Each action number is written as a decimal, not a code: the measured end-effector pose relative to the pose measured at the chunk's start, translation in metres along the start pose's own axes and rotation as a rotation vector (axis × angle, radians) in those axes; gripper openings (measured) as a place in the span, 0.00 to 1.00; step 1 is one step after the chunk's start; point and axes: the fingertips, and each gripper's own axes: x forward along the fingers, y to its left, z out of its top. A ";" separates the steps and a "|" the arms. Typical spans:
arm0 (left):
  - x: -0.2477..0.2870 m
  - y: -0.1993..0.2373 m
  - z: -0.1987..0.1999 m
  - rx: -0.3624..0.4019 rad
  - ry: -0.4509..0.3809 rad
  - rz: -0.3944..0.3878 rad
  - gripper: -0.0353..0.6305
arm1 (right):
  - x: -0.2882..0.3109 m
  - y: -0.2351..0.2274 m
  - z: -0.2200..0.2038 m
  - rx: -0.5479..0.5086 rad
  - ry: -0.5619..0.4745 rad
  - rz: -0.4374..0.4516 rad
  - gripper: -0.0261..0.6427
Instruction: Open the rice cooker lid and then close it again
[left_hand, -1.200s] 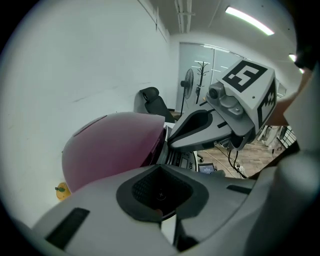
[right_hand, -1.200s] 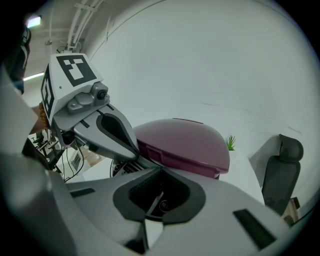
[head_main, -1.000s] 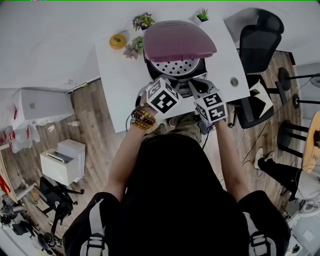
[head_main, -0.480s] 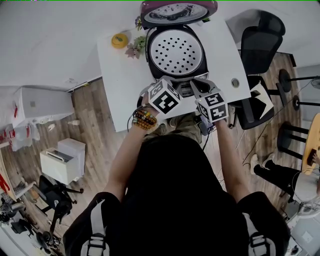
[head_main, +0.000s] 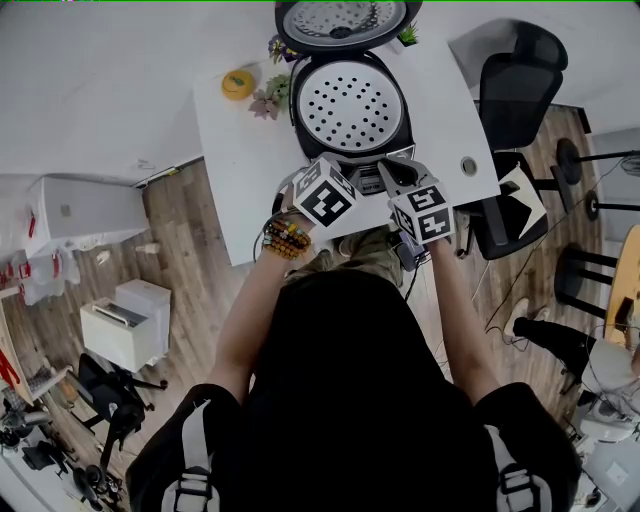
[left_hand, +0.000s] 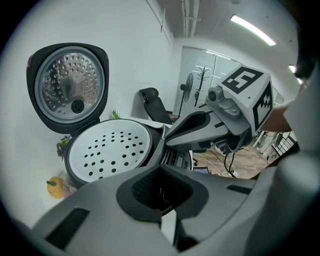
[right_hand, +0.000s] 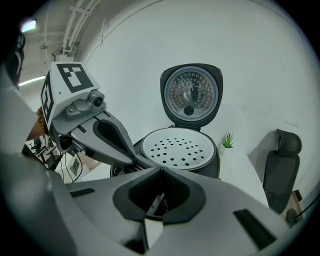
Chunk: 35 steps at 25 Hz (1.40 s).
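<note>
Cooker: the cooker (head_main: 350, 150) is parked at the far middle of the white surface (head_main: 235, 170), and it's wide open.
Lid: the lid (head_main: 340, 20) is swung all the way up and stood upright on the far hinge. Its shiny dimpled inner plate is turned toward the near side.
Tray: a white tray (head_main: 350, 105) full of holes is seated in the cooker's mouth, fully uncovered.
Left gripper: the left gripper (left_hand: 161, 167) is clenched, jaws pressed together with nothing caught between them. It's held tilted down at the cooker's near front, a bit left of the panel.
Right gripper: the right gripper (right_hand: 161, 169) is the same deal, clamped tight and empty. It's aimed down at the near front, just right of the other one.
Tips: both tips are brought close together, side by side. Whether either one touches the cooker can't be made out.
Left of the cooker: a small yellow thing (head_main: 237, 83) and a little plant (head_main: 268, 98) are set on the far part of the surface.
Right side: a black chair (head_main: 515, 90) is tucked beside the surface.
</note>
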 end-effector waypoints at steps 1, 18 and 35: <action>0.000 0.000 0.000 0.004 -0.004 -0.001 0.09 | 0.000 0.000 0.000 0.000 -0.001 0.001 0.08; -0.003 -0.019 -0.001 -0.010 -0.190 -0.120 0.09 | -0.014 -0.013 0.025 0.079 -0.162 -0.014 0.08; -0.089 0.048 0.018 -0.246 -0.744 0.289 0.09 | -0.033 -0.012 0.036 0.019 -0.310 -0.035 0.08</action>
